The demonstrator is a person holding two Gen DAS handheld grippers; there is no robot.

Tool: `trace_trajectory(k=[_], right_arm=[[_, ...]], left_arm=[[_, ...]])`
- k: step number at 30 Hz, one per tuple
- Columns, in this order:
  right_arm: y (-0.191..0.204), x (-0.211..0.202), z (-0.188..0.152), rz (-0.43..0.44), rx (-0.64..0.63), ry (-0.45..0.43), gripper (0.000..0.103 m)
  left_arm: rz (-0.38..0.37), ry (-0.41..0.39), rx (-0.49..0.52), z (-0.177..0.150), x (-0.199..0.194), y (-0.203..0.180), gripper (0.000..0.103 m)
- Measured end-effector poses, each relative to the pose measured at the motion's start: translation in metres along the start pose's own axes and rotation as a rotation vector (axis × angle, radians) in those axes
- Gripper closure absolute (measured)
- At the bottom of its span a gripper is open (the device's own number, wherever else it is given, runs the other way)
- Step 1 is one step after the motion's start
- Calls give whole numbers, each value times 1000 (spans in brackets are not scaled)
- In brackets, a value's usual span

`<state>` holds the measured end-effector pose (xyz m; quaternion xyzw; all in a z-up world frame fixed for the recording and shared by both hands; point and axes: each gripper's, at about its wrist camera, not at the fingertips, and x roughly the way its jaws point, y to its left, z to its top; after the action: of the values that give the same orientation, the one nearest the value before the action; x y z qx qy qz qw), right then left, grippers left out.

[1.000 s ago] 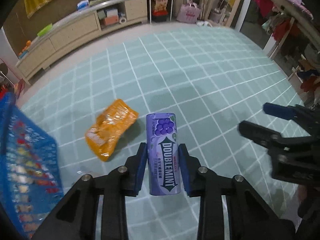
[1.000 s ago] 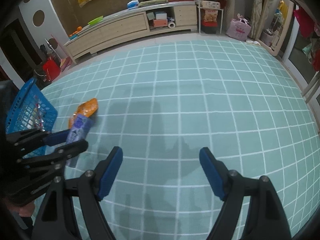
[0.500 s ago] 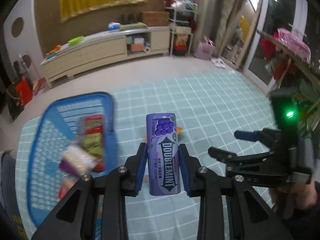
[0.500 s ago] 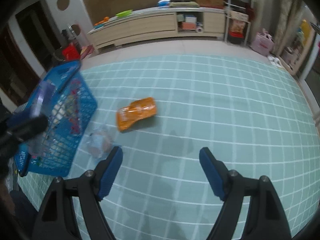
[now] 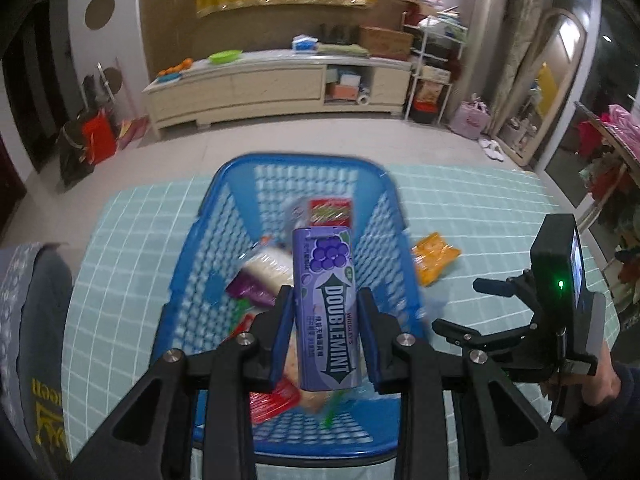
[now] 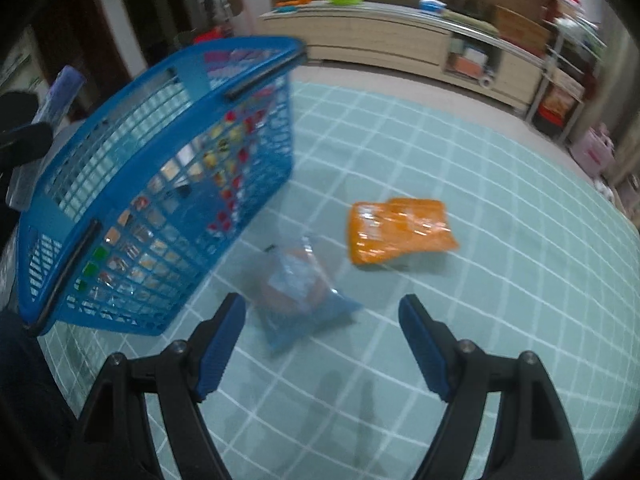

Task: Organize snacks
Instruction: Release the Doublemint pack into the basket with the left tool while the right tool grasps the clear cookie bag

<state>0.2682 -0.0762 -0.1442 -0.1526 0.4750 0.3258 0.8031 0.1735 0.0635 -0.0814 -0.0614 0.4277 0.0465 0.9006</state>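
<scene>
My left gripper point(image 5: 325, 300) is shut on a purple Doublemint box point(image 5: 326, 308), held upright above the blue plastic basket point(image 5: 200, 288), which holds several snack packs. My right gripper point(image 6: 322, 312) stands open and empty over the mat, just in front of a clear blue bag point(image 6: 298, 292) lying beside the basket point(image 6: 132, 208). An orange snack bag point(image 6: 400, 230) lies farther out on the mat; in the left wrist view the orange bag point(image 5: 434, 258) shows right of the basket, and the right gripper point(image 5: 472, 308) is at the right edge, held by a hand.
A teal mat point(image 6: 500, 280) with a white grid covers the floor. A long beige cabinet point(image 5: 260, 88) and a shelf rack point(image 5: 432, 64) stand along the far wall. A person's clothed knee point(image 5: 28, 320) is at the left.
The left gripper carried the Doublemint box leftward and up, from beside the orange bag to over the basket. The right gripper swung left toward the basket, bringing the clear blue bag into view.
</scene>
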Motion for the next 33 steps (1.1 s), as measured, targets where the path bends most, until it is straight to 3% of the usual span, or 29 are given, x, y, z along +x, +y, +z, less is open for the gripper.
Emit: trace_trajectory(k=[5,11,15,25,26,27,29,33], right_arm=[[10,25,3,25,-68,19,20],[17,48,0,8,-166,18,21],[17,52,-7,6,-167,-7,41],[12,47,-13,-22,-123,-20,44],[9,46,-14,-28,-118,-19,44],[8,46,-14,-31,-109,-18,44],[4,40,-15,-25,-87,-27,44],[1,27,-18,-30,-45,-47,44]], left_arm=[[7,44,-5,-6,19,18,74],[-10,82,29,1,41,13,74],[-24,96,54,4,51,7,74],[-25,130,97,9,69,-11,73],[-22,122,96,10,67,-12,70],[-24,115,96,12,65,-11,59],[-15,105,99,13,61,-11,48],[-30,80,102,8,51,-7,44]])
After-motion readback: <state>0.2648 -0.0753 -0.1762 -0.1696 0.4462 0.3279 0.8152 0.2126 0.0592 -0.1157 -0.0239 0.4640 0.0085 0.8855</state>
